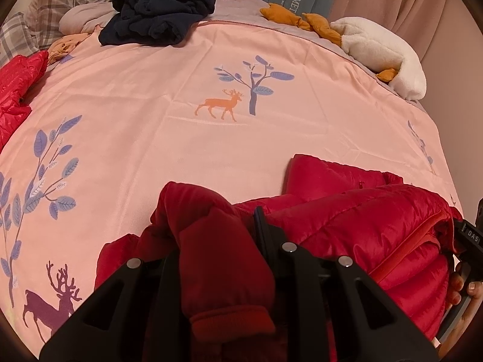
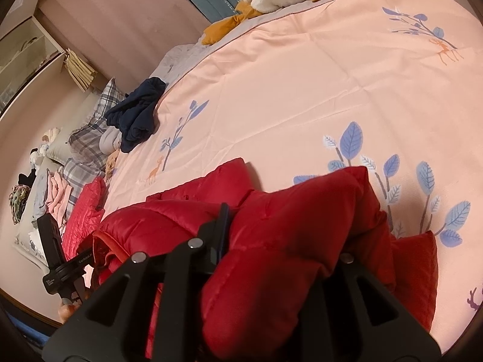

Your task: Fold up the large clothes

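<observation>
A red puffer jacket (image 1: pixel 362 220) lies bunched at the near edge of the pink bedspread (image 1: pixel 181 90). My left gripper (image 1: pixel 238 235) is shut on one red sleeve (image 1: pixel 223 259), whose ribbed cuff hangs down between the jaws. My right gripper (image 2: pixel 271 235) is shut on a thick fold of the same jacket (image 2: pixel 302 241), which drapes over the jaws and hides the right finger. The right gripper's body and the holding hand show at the right edge of the left wrist view (image 1: pixel 468 241). The left gripper shows at the lower left of the right wrist view (image 2: pixel 57 259).
A dark navy garment (image 1: pixel 157 12) lies heaped at the far side of the bed. A second red quilted garment (image 1: pixel 15 84) lies at the left edge. A white and orange plush toy (image 1: pixel 377 48) rests far right. Plaid pillows (image 1: pixel 54 9) sit far left.
</observation>
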A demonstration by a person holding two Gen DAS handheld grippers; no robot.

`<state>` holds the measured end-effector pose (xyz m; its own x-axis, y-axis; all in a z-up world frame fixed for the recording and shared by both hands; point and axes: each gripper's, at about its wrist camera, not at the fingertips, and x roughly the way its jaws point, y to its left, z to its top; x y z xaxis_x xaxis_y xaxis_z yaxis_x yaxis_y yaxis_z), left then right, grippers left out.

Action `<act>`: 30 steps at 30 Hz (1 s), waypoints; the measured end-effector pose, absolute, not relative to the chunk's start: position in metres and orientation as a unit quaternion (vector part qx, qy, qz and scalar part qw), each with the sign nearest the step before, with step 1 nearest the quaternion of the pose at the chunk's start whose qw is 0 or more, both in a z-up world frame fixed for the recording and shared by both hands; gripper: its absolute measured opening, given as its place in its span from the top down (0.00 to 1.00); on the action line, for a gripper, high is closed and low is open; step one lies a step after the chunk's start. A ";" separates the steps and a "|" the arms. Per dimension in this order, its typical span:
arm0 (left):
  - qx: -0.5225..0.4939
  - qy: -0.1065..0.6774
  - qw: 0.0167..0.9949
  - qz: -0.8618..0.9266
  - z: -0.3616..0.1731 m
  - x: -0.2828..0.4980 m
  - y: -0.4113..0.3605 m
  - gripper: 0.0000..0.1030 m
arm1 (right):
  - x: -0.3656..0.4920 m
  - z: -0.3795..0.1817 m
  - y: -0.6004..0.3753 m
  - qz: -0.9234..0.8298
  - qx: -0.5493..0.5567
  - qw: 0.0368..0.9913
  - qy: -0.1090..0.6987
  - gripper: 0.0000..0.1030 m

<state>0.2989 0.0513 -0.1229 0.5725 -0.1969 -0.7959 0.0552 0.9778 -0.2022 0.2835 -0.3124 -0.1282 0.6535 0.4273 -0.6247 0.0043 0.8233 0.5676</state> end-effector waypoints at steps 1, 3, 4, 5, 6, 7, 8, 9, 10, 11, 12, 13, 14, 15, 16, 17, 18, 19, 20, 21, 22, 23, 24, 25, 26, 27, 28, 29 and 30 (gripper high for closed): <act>-0.078 0.458 0.883 -0.071 -0.123 0.299 0.052 0.79 | 0.284 -0.128 -0.312 0.121 0.272 0.868 0.399 0.81; -0.081 0.460 0.882 -0.067 -0.123 0.300 0.051 0.79 | 0.285 -0.127 -0.312 0.119 0.272 0.867 0.400 0.80; -0.081 0.461 0.881 -0.066 -0.123 0.301 0.051 0.79 | 0.285 -0.126 -0.312 0.118 0.274 0.866 0.401 0.80; -0.077 0.461 0.881 -0.064 -0.123 0.301 0.050 0.79 | 0.285 -0.126 -0.313 0.117 0.275 0.866 0.402 0.79; -0.074 0.461 0.882 -0.062 -0.122 0.301 0.049 0.79 | 0.285 -0.125 -0.312 0.116 0.276 0.865 0.402 0.78; -0.072 0.461 0.882 -0.062 -0.122 0.301 0.049 0.79 | 0.285 -0.124 -0.312 0.116 0.278 0.865 0.402 0.78; -0.072 0.461 0.882 -0.061 -0.122 0.300 0.048 0.79 | 0.285 -0.123 -0.312 0.116 0.281 0.864 0.402 0.76; -0.074 0.461 0.882 -0.062 -0.122 0.300 0.049 0.78 | 0.285 -0.123 -0.312 0.117 0.284 0.863 0.401 0.73; -0.078 0.461 0.881 -0.063 -0.121 0.300 0.050 0.78 | 0.285 -0.123 -0.313 0.119 0.287 0.862 0.399 0.72; -0.083 0.461 0.881 -0.064 -0.121 0.300 0.051 0.78 | 0.284 -0.122 -0.314 0.123 0.292 0.862 0.397 0.68; -0.087 0.461 0.881 -0.066 -0.121 0.299 0.053 0.78 | 0.284 -0.122 -0.314 0.123 0.293 0.861 0.396 0.67; -0.088 0.461 0.881 -0.066 -0.120 0.299 0.053 0.78 | 0.284 -0.121 -0.314 0.123 0.294 0.862 0.395 0.66; -0.087 0.461 0.881 -0.065 -0.120 0.298 0.053 0.78 | 0.283 -0.120 -0.313 0.123 0.293 0.862 0.394 0.65; -0.084 0.460 0.882 -0.064 -0.119 0.297 0.052 0.78 | 0.282 -0.120 -0.312 0.123 0.292 0.863 0.393 0.63; -0.083 0.460 0.882 -0.062 -0.118 0.297 0.052 0.77 | 0.282 -0.119 -0.313 0.123 0.293 0.863 0.392 0.63; -0.082 0.459 0.883 -0.060 -0.117 0.295 0.051 0.77 | 0.281 -0.118 -0.313 0.123 0.294 0.863 0.391 0.61; -0.081 0.458 0.883 -0.058 -0.116 0.295 0.051 0.77 | 0.280 -0.118 -0.314 0.124 0.295 0.863 0.390 0.60; -0.081 0.458 0.884 -0.057 -0.115 0.295 0.051 0.77 | 0.279 -0.117 -0.314 0.125 0.297 0.863 0.389 0.59; -0.080 0.457 0.884 -0.056 -0.113 0.294 0.050 0.76 | 0.278 -0.116 -0.314 0.125 0.297 0.864 0.387 0.57; -0.080 0.457 0.884 -0.055 -0.112 0.294 0.050 0.76 | 0.276 -0.114 -0.314 0.126 0.297 0.864 0.386 0.54; -0.079 0.455 0.885 -0.053 -0.111 0.293 0.050 0.76 | 0.275 -0.113 -0.314 0.126 0.297 0.865 0.385 0.53; -0.079 0.454 0.886 -0.052 -0.110 0.292 0.050 0.76 | 0.274 -0.112 -0.314 0.127 0.296 0.866 0.383 0.50; -0.079 0.453 0.887 -0.050 -0.108 0.291 0.050 0.75 | 0.273 -0.110 -0.314 0.128 0.296 0.866 0.381 0.46; -0.080 0.452 0.887 -0.049 -0.108 0.290 0.050 0.74 | 0.271 -0.109 -0.314 0.130 0.297 0.867 0.380 0.43; -0.080 0.450 0.888 -0.048 -0.106 0.289 0.050 0.74 | 0.270 -0.107 -0.314 0.131 0.297 0.868 0.377 0.38; -0.079 0.449 0.889 -0.045 -0.105 0.288 0.050 0.72 | 0.269 -0.105 -0.314 0.131 0.295 0.869 0.375 0.37; -0.078 0.448 0.890 -0.044 -0.104 0.287 0.050 0.70 | 0.267 -0.103 -0.314 0.131 0.293 0.871 0.373 0.37; -0.079 0.447 0.890 -0.042 -0.102 0.286 0.050 0.70 | 0.267 -0.102 -0.314 0.130 0.291 0.872 0.372 0.37; -0.080 0.446 0.891 -0.041 -0.101 0.285 0.051 0.68 | 0.266 -0.102 -0.314 0.130 0.290 0.872 0.372 0.36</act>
<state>0.2846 0.0509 -0.1008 0.5991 -0.1449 -0.7874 0.0026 0.9838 -0.1791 0.2659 -0.3142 -0.1016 0.6897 0.4419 -0.5736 -0.0099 0.7978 0.6028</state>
